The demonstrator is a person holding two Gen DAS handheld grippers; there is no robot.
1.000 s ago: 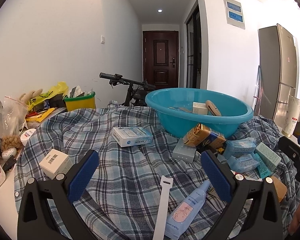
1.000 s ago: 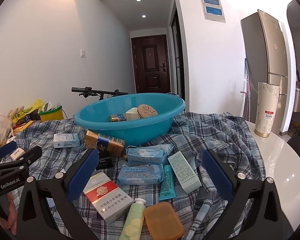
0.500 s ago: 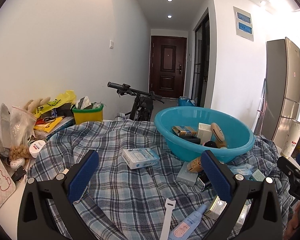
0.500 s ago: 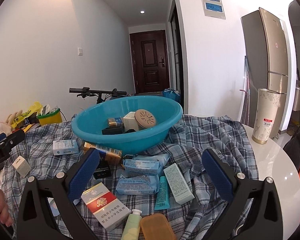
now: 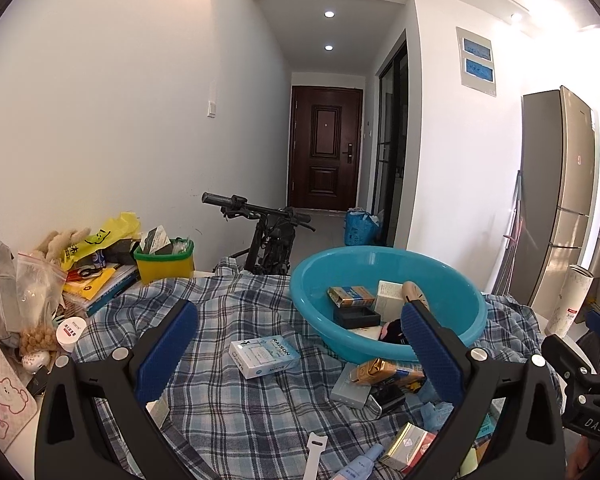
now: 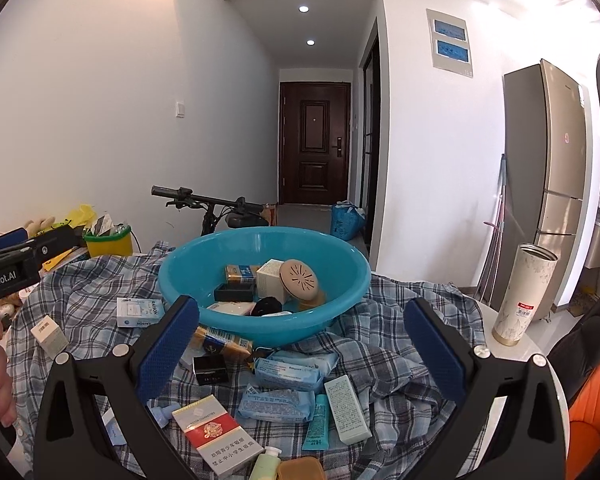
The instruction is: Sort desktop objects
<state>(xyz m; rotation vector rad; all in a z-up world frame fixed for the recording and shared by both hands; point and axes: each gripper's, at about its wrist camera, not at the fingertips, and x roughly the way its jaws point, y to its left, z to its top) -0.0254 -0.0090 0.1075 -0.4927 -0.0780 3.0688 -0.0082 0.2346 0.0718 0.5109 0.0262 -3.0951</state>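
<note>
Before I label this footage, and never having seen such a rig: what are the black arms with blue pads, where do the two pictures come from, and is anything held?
They are handheld tongs, one per hand, each carrying a camera that looks along its fingers. One picture is from the left tongs, one from the right tongs. Both are open and hold nothing. Below lies a plaid cloth with a blue basin already holding some items. Loose on the cloth: a RAISON box, a red pack, a teal tube. A tumbler stands to the right.
</note>
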